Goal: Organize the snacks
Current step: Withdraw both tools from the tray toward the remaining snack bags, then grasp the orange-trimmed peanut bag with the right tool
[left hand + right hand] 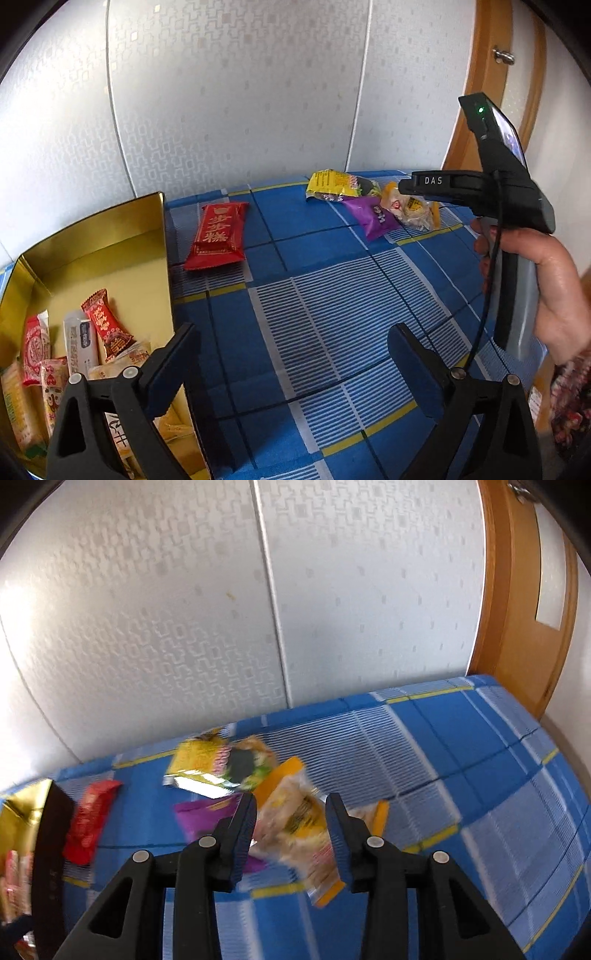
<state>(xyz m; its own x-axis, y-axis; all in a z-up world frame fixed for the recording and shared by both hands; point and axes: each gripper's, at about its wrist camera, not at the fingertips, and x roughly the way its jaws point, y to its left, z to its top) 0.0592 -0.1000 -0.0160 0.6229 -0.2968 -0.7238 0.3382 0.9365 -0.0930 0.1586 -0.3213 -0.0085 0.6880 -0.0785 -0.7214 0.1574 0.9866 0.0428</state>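
The right gripper (291, 834), jaws apart, straddles the orange-edged snack packet (295, 823) near the bed's far edge: light, crinkly, slippery; pinch mid-body. Left gripper (291, 369) is open, empty.

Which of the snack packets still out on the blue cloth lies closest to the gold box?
The red packet with gold characters. It lies alone just beside the gold box, while the yellow, purple and orange-edged packets cluster farther away.

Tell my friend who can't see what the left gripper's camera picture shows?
A gold tin holding several snack packets sits at the left on a blue checked cloth. A red packet lies beside it; farther off, the right gripper hangs over a small snack pile. The left gripper is open and empty.
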